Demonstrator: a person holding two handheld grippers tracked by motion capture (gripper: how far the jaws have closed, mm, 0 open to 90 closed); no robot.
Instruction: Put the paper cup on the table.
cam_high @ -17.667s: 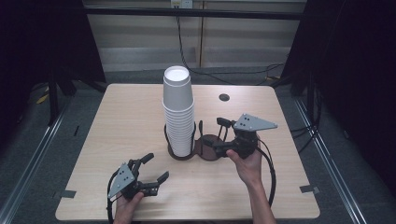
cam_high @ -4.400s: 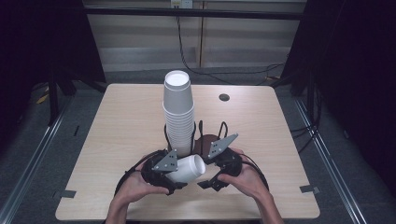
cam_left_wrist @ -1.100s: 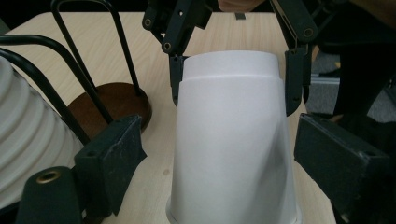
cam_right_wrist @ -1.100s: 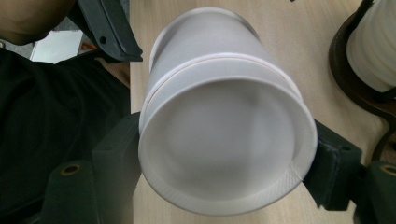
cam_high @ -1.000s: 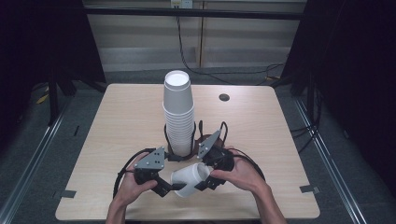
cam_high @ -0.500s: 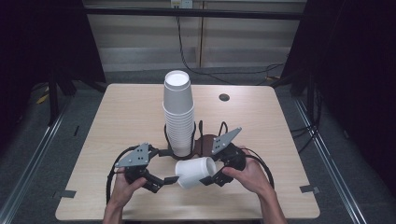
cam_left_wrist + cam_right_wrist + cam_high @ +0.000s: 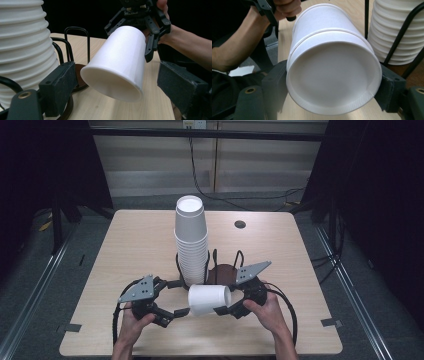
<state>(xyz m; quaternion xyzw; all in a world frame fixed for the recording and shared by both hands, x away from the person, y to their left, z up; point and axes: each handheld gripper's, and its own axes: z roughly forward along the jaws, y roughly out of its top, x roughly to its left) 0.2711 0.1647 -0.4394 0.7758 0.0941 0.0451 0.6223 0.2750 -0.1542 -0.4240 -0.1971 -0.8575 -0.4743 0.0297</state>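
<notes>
White paper is what I am handling here: a single paper cup is lying sideways in the lower middle of the high view, just in front of the tall stack of cups standing in the wire holder on the table. I am holding it in the right gripper, whose jaws are pressing on either side of the cup's base end, as the right gripper view is showing with the bottom of the cup facing the camera. In the left gripper view the cup's open rim is pointing toward me, and the left gripper is spread, its jaws standing apart on either side of the mouth without touching it. I am judging that the step is a handover or a pull-apart of nested cups, since a second rim line seems to be showing along the wall. To do it well I am keeping the right squeeze light so the wall is not buckling, closing the left on the rim squarely, and drawing along the cup's axis.
</notes>
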